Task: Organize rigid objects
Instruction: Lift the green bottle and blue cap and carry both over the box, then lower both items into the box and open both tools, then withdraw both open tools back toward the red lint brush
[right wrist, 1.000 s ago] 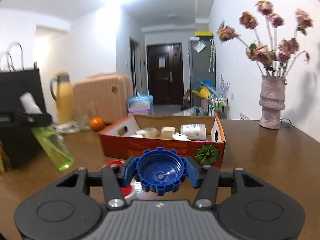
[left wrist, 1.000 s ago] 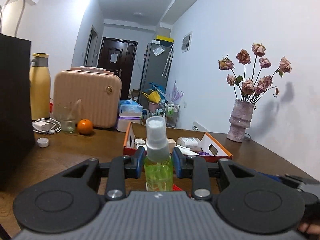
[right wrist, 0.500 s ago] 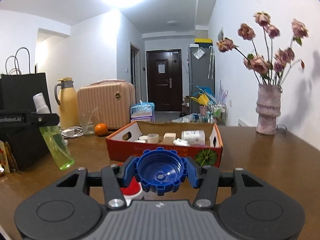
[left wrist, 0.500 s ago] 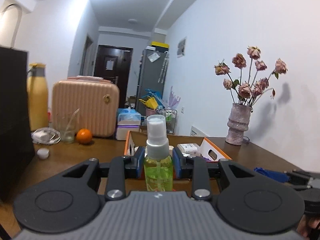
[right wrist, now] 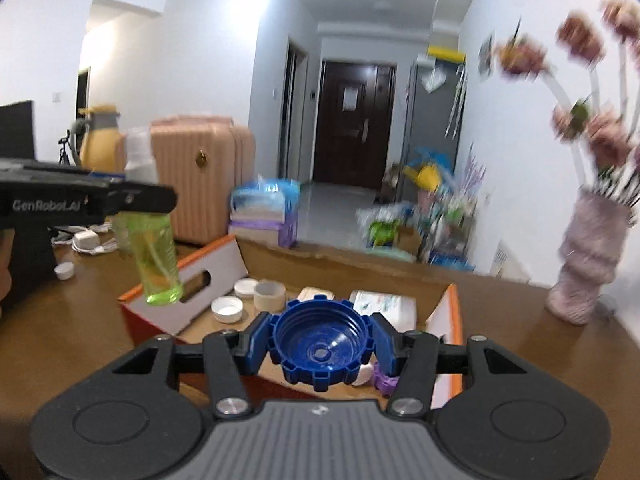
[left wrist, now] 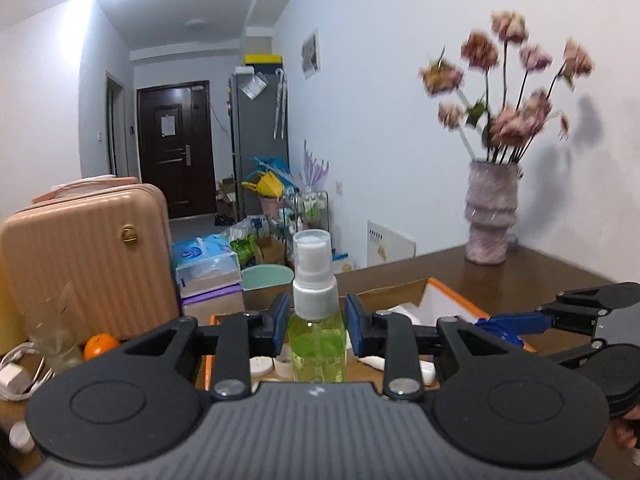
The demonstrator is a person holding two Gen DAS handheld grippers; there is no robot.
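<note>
Plastic spray bottle [left wrist: 318,340] of clear green with a white pump top sits clenched upright in the left hand-held gripper [left wrist: 317,330], centre of the left wrist view, above the open orange cardboard box [right wrist: 454,320] on the brown wooden desk [right wrist: 520,344]. Right of it, the right hand-held gripper [right wrist: 322,348] grasps a round, ridged blue plastic cap [right wrist: 322,350] over the box's near edge.
</note>
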